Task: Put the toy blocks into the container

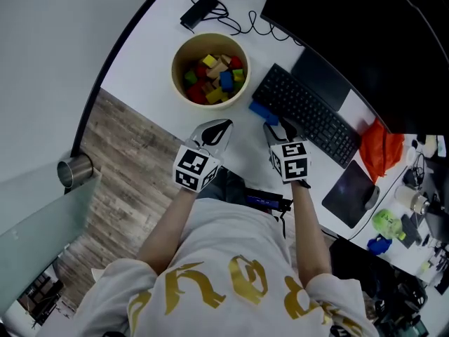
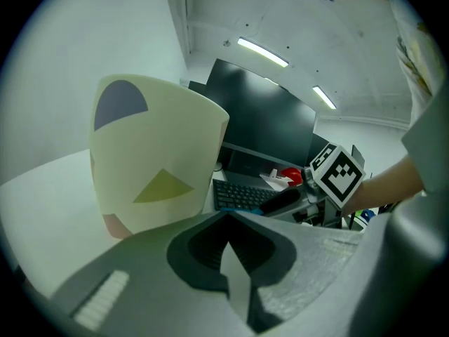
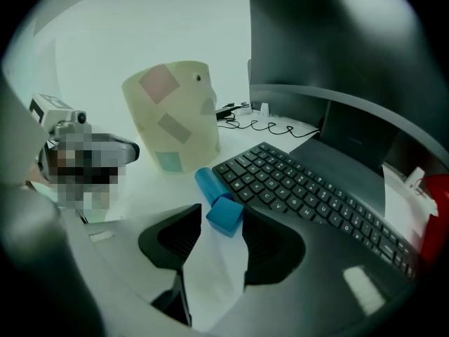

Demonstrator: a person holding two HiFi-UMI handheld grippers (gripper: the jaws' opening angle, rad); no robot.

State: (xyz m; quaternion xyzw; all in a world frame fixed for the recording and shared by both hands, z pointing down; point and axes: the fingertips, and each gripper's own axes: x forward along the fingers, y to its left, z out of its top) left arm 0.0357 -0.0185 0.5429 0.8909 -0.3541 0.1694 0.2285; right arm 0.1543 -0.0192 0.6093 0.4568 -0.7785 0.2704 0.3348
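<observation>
Blue block (image 3: pixel 226 216) lies between the right gripper's (image 3: pixel 222 220) parted fingertips; the left gripper's (image 2: pixel 225 216) jaws are together, empty.

Office desk indicated: white desk (image 1: pixel 154 69), keyboard (image 1: pixel 307 115) at 2 o'clock, monitor (image 1: pixel 351 34) at 1, cables (image 1: pixel 210 9) at 12, mouse pad (image 1: pixel 349 184) at 3.

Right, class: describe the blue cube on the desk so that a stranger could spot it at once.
Find the black keyboard on the white desk. At its end nearest the cream container lie two blue blocks. The blue cube is the flat-faced one just ahead of the right claw; its neighbour is a blue cylinder lying on its side.
</observation>
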